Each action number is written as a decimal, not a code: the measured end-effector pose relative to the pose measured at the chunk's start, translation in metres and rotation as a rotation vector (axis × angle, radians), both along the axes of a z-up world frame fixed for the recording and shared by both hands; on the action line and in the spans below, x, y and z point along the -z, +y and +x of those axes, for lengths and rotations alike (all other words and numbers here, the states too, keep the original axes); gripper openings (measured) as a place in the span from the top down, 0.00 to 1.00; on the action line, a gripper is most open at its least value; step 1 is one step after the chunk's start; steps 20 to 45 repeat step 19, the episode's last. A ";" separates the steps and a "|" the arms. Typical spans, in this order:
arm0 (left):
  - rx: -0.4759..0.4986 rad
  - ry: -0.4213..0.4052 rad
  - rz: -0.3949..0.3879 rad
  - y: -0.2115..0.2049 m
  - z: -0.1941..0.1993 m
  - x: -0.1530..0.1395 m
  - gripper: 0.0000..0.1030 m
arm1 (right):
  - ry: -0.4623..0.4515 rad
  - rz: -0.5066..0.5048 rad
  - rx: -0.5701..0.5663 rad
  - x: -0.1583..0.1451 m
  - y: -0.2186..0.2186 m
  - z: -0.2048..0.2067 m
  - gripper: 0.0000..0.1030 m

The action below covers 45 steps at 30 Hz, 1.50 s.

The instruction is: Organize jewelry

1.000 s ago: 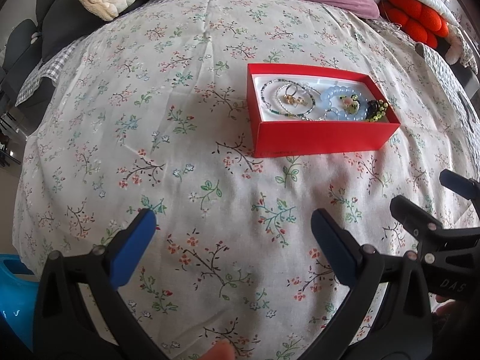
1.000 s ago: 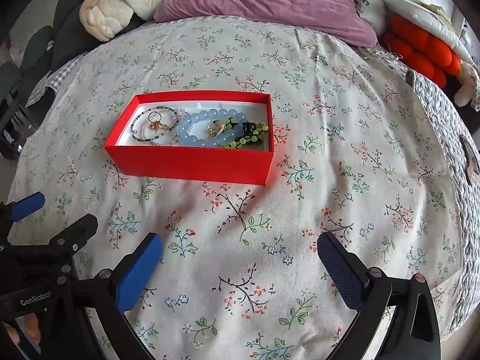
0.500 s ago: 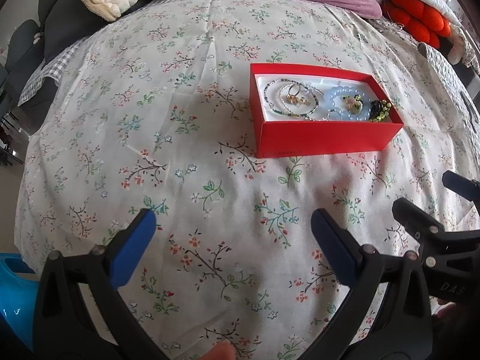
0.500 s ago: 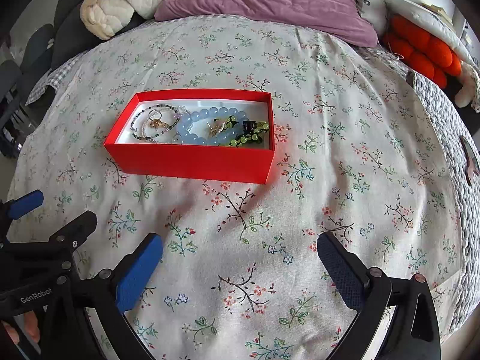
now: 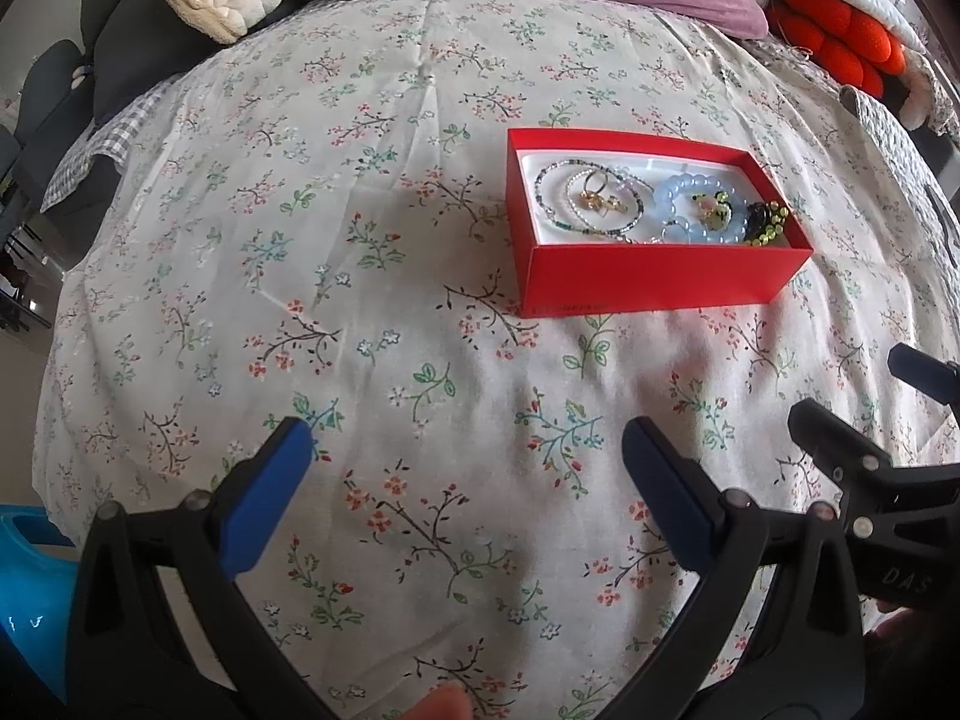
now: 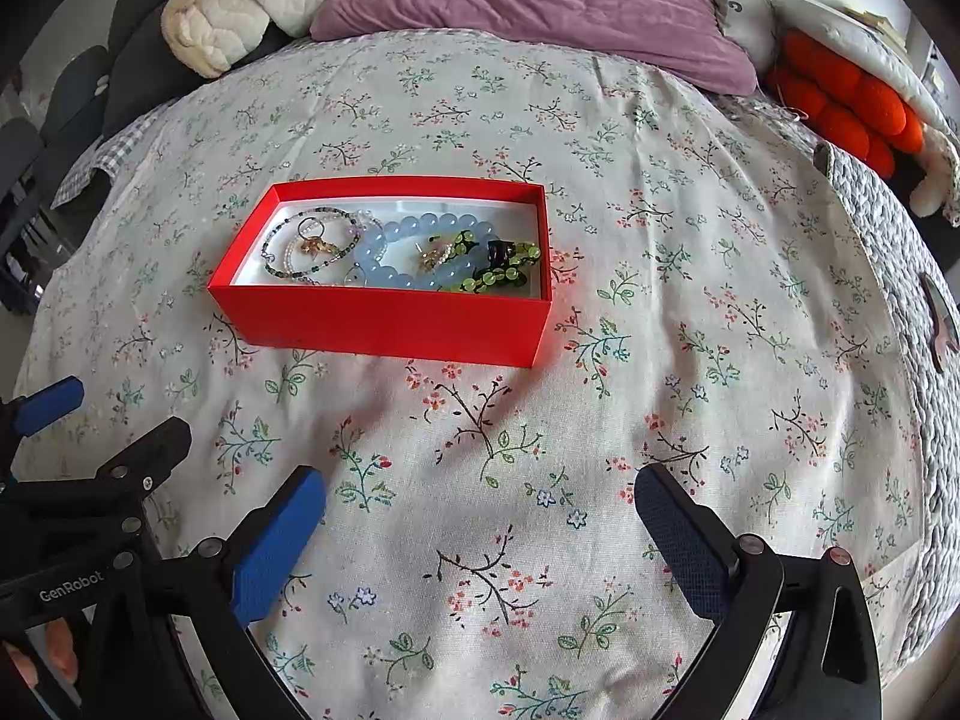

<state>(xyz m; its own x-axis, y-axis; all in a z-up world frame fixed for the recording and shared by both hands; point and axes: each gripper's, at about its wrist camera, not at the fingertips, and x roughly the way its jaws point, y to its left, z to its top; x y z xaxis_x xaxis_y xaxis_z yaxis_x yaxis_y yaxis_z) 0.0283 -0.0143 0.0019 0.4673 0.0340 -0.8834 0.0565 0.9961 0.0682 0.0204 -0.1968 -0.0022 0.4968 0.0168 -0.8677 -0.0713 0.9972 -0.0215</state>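
Both grippers, left gripper (image 5: 465,468) and right gripper (image 6: 480,510), are holding their fingers wide apart, gripping nothing. Jewelry (image 6: 396,252) is lying inside the red box (image 6: 384,321) on the flowery bedspread (image 6: 660,360).

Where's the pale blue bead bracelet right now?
The pale blue bead bracelet lies inside the red box on the floral bedspread, right of the thin beaded necklaces and left of the green-and-black beads.
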 end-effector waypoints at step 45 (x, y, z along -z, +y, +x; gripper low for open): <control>-0.017 0.005 -0.013 0.000 0.001 0.018 0.00 | 0.017 -0.007 0.012 0.016 -0.004 0.001 0.00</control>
